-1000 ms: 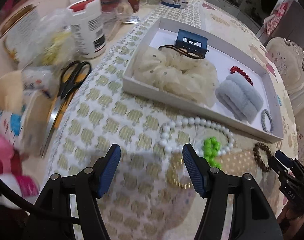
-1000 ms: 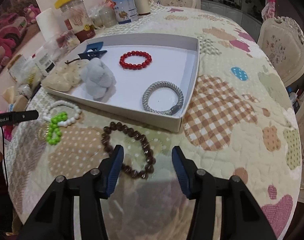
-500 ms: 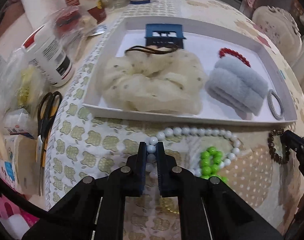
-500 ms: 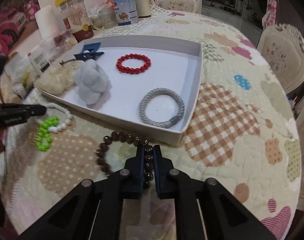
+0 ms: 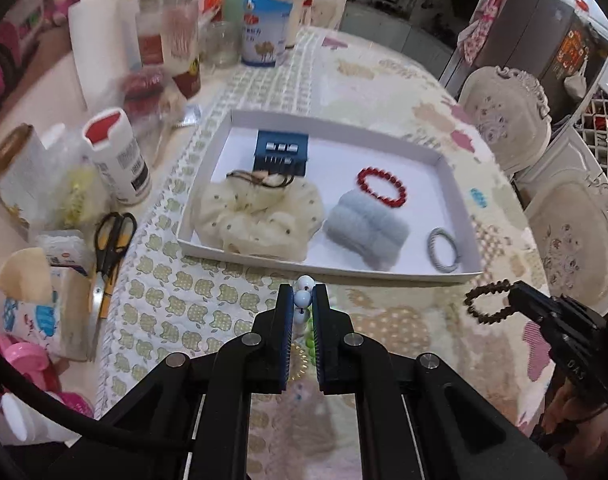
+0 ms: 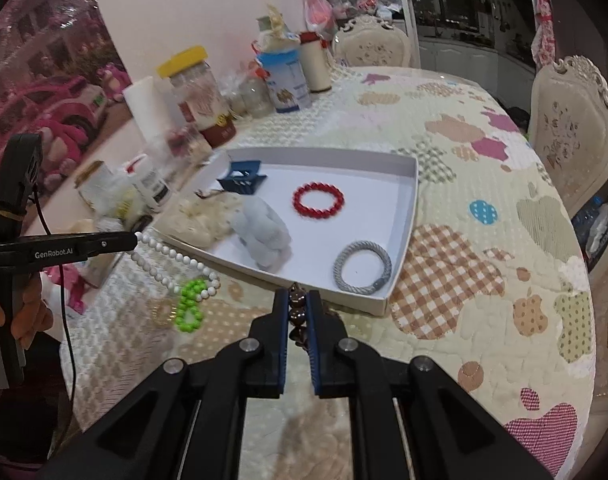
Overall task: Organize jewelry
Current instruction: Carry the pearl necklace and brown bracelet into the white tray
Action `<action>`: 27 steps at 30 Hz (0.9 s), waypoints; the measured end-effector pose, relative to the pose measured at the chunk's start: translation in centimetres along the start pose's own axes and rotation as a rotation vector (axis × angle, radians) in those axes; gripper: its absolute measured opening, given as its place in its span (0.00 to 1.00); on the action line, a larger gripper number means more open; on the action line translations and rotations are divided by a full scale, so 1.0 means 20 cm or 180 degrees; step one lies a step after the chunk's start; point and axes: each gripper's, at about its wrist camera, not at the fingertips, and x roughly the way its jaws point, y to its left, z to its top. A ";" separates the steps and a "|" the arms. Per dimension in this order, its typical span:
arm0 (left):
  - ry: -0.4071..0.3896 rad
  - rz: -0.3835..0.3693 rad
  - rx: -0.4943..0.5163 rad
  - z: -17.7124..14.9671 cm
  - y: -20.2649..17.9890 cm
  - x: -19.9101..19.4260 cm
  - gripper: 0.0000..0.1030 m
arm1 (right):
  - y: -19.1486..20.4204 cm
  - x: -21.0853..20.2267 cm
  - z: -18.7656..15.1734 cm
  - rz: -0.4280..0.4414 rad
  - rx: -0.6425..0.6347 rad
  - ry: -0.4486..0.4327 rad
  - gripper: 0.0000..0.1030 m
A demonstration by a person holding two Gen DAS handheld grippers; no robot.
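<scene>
One round table (image 6: 483, 184) under a quilted cloth of apple and heart patches fills a room with carved cream chairs (image 6: 571, 128) and a pink toy mural; jars and bottles (image 6: 188, 92) crowd its far left edge. A shallow white tray (image 6: 403, 240) lies mid-table. The left gripper (image 5: 303, 300) pinches a white bead necklace (image 6: 164, 264) just before the tray, and the right gripper (image 6: 296, 304) clamps a brown bead bracelet (image 5: 487, 304), held off the cloth.

Left wrist view: we look steeply down along the left gripper (image 5: 302, 300), close above the quilted patchwork tablecloth (image 5: 383, 80).
Right wrist view: we look less steeply, from the tray's other end.
Shared: the shallow white cardboard tray (image 5: 455, 184) (image 6: 411, 200) sits mid-frame in both; each view catches the other gripper at its edge.
</scene>
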 end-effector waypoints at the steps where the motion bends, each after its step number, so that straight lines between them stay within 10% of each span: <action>1: -0.0029 -0.0012 0.0003 0.00 -0.01 -0.03 0.04 | 0.01 -0.02 0.01 0.0021 -0.0013 -0.0031 0.08; 14: -0.0471 -0.0126 0.0147 0.09 -0.18 -0.40 0.05 | 0.09 -0.21 0.06 0.0261 -0.0123 -0.0241 0.08; 27: -0.0442 0.0028 0.0213 0.21 -0.26 -0.27 0.05 | 0.07 -0.14 0.20 0.0243 -0.0157 -0.0237 0.08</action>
